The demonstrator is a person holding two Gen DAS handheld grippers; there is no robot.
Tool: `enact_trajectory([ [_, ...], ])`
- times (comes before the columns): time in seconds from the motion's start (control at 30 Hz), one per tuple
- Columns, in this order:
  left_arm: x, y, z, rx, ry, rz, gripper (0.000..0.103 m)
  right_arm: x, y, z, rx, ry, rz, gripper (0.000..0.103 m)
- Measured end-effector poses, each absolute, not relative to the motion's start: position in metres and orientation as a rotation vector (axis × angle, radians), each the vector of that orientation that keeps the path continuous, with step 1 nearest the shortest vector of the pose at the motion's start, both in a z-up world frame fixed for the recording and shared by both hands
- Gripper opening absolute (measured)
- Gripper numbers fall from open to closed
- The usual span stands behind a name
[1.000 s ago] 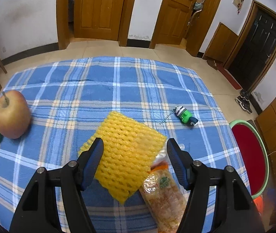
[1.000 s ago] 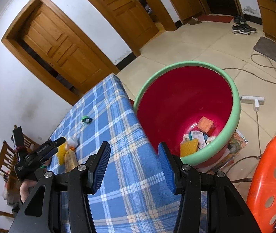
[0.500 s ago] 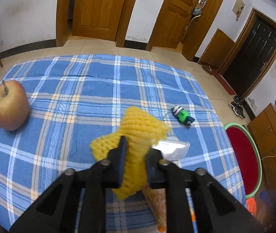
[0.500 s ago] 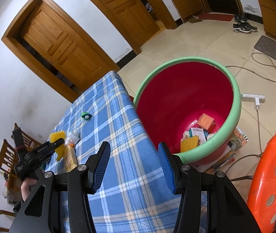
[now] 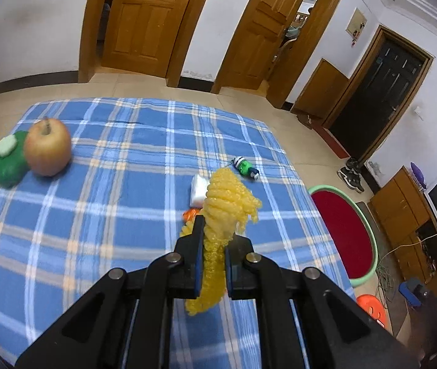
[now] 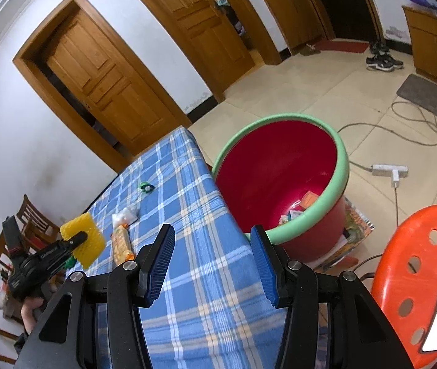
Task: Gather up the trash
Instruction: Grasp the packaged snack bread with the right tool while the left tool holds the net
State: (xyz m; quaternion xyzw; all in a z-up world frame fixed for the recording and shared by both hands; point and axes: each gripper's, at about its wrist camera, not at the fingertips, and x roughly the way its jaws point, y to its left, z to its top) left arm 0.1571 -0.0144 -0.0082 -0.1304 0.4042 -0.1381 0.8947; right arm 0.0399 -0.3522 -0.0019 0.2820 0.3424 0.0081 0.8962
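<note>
My left gripper (image 5: 215,230) is shut on a yellow foam fruit net (image 5: 224,203), lifted above the blue plaid tablecloth (image 5: 111,221). In the right wrist view the same gripper (image 6: 78,238) holds the yellow net (image 6: 86,244) in the air at the left. An orange snack wrapper (image 6: 121,244) and a clear plastic bag (image 6: 124,215) lie on the cloth beneath. My right gripper (image 6: 214,249) is open with nothing between its fingers, over the table's near edge. A red bucket with a green rim (image 6: 283,166) stands on the floor beside the table and holds several scraps.
An apple (image 5: 47,147) and a green toy (image 5: 6,161) sit at the table's left. A small green keychain figure (image 5: 244,167) lies toward the far right. An orange stool (image 6: 418,264) stands by the bucket; cables and a power strip (image 6: 390,170) lie on the floor.
The left gripper closed on the yellow net and lifted it off the cloth, crumpling it. The right gripper rose slightly, still open.
</note>
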Motion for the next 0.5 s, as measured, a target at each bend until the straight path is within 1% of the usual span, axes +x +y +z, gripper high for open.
enact_trajectory([
  [0.37,0.104,0.019,0.011,-0.264,0.779,-0.211,0.009,0.017,-0.307,0.031,0.498,0.678,0.118,0.052],
  [0.5,0.089,0.035,0.015,-0.256,0.751,-0.181,0.009,0.022,-0.283,0.036,0.467,0.702,0.181,0.052],
])
